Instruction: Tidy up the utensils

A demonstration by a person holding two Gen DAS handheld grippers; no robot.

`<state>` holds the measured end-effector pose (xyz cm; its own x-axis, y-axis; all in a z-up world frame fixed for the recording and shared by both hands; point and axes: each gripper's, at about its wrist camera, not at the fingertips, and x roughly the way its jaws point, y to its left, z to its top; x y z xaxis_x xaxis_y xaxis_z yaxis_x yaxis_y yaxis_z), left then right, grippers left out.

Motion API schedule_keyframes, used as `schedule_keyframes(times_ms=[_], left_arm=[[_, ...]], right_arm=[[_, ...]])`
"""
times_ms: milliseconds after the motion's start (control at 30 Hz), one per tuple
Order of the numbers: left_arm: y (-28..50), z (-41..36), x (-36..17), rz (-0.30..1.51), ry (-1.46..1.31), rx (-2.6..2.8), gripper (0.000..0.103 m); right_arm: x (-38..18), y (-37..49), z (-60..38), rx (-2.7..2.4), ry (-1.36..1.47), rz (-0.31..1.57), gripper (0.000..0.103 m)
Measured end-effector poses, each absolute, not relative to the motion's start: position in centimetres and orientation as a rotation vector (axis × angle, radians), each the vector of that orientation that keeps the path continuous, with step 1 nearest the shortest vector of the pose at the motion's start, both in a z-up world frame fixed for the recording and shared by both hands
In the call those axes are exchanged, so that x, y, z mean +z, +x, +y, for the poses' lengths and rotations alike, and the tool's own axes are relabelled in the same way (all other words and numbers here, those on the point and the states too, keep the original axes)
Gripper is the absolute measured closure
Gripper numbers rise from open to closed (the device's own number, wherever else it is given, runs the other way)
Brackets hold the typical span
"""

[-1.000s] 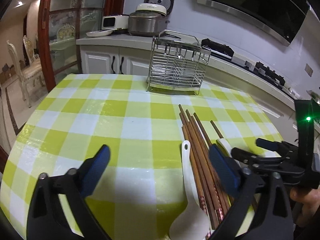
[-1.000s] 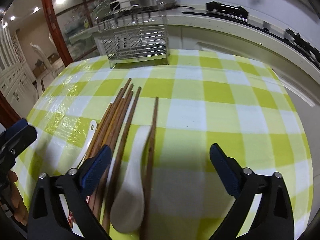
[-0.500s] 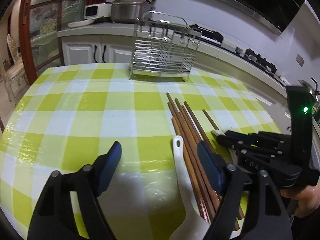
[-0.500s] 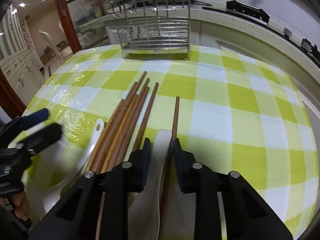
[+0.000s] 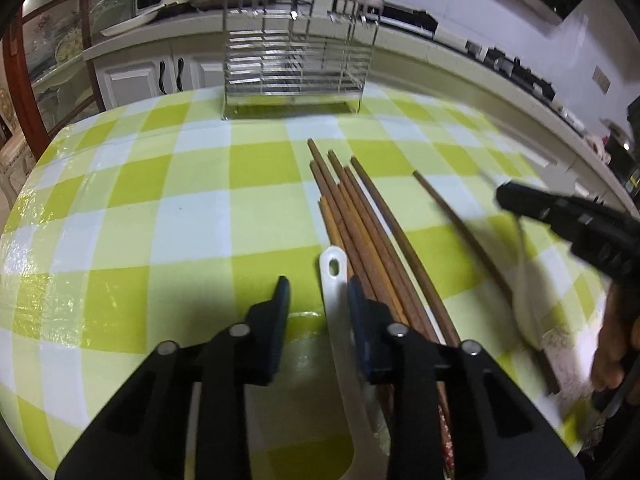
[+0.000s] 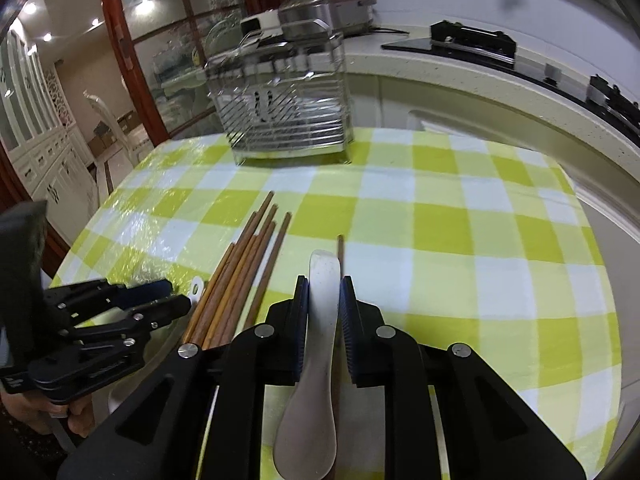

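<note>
Tabletop: checked cloth, wire rack upper centre.
Right tongs: pinching white spoon; I'd lift level.
Left tongs: closing around ladle handle, not yet gripping; I'd avoid chopsticks.

Both tools are matte black plastic. The left gripper has two angular arms that taper toward dark blue ribbed pads, with round silver screws at the pivots. The right gripper is built the same way: black linkage arms, silver screw heads and blue ribbed pads. Its side profile in the left view shows a stepped, ridged black body. Bare hands hold the handles; no sleeve shows.
</note>
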<state>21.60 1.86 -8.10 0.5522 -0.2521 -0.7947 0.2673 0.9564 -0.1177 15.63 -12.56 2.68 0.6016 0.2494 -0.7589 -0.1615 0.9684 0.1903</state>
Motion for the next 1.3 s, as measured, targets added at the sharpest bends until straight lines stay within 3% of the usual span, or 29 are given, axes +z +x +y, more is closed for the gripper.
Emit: schedule_keyframes(times_ms=[133, 367, 1000, 1033, 1067, 1300], left_arm=[[21.8, 0.9, -8.4, 0.953, 0.083, -0.284, 0.078], [22.5, 1.1, -8.4, 0.965, 0.143, -0.229, 0.090], [19.8, 5.2, -0.7, 0.737, -0.003, -0.187, 0.090], [19.7, 5.3, -0.4, 0.729, -0.006, -0.186, 0.092], [19.5, 5.5, 0.1, 0.717, -0.009, -0.185, 0.103], [19.3, 6.0, 0.8, 0.721, -0.012, -0.194, 0.102]], right_arm=[[3.0, 15.2, -14.5, 0.220, 0.141, 0.885, 0.085], [3.6, 14.9, -16.1, 0.214, 0.166, 0.863, 0.085], [6.2, 14.5, -15.5, 0.227, 0.143, 0.806, 0.085], [6.4, 14.5, -15.4, 0.227, 0.141, 0.803, 0.085], [6.6, 14.4, -15.3, 0.228, 0.139, 0.799, 0.085], [7.4, 14.4, -14.5, 0.230, 0.121, 0.783, 0.085]])
